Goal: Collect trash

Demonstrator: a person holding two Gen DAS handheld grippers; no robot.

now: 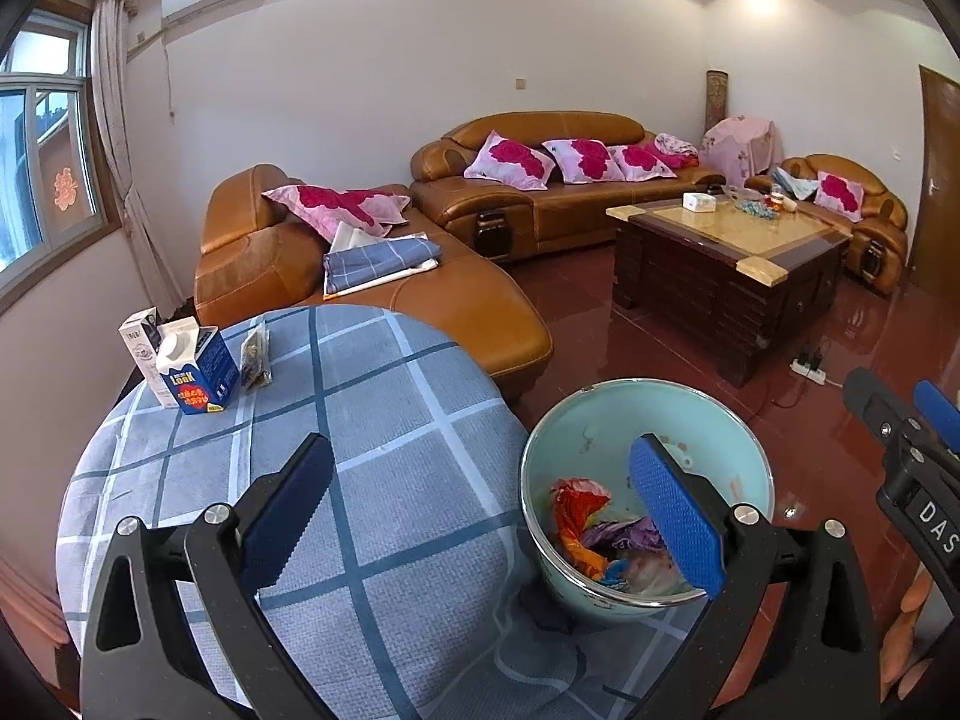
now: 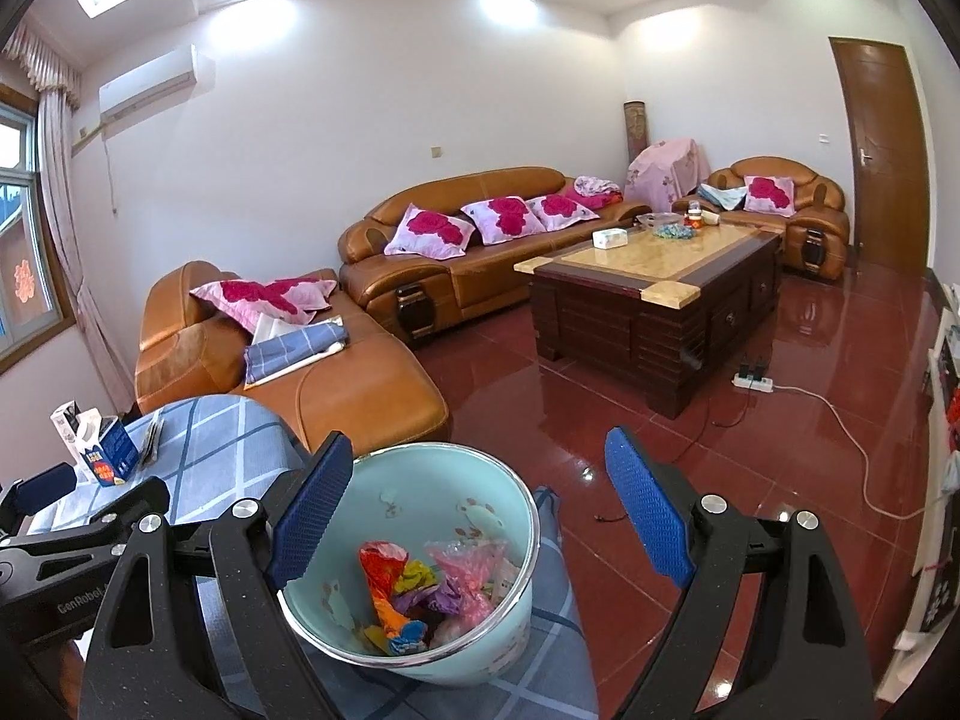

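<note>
A pale green bin [image 1: 600,420] [image 2: 420,474] stands at the right edge of a round table under a blue-grey checked cloth [image 1: 360,420] [image 2: 228,444]. Crumpled colourful wrappers [image 1: 585,516] [image 2: 420,594] lie inside it. At the table's far left stand a blue carton [image 1: 198,372] [image 2: 111,453] and a white carton [image 1: 141,342] [image 2: 66,420], with a dark wrapper [image 1: 255,354] [image 2: 150,438] beside them. My left gripper [image 1: 480,516] is open over the cloth, its right finger above the bin. My right gripper [image 2: 480,510] is open over the bin, holding nothing.
Orange leather sofas [image 1: 372,276] [image 2: 336,384] with pink cushions stand behind the table. A dark coffee table [image 1: 726,276] [image 2: 648,324] sits mid-room on the red tiled floor. A power strip [image 2: 756,383] and its white cable [image 2: 852,444] lie on the floor at the right.
</note>
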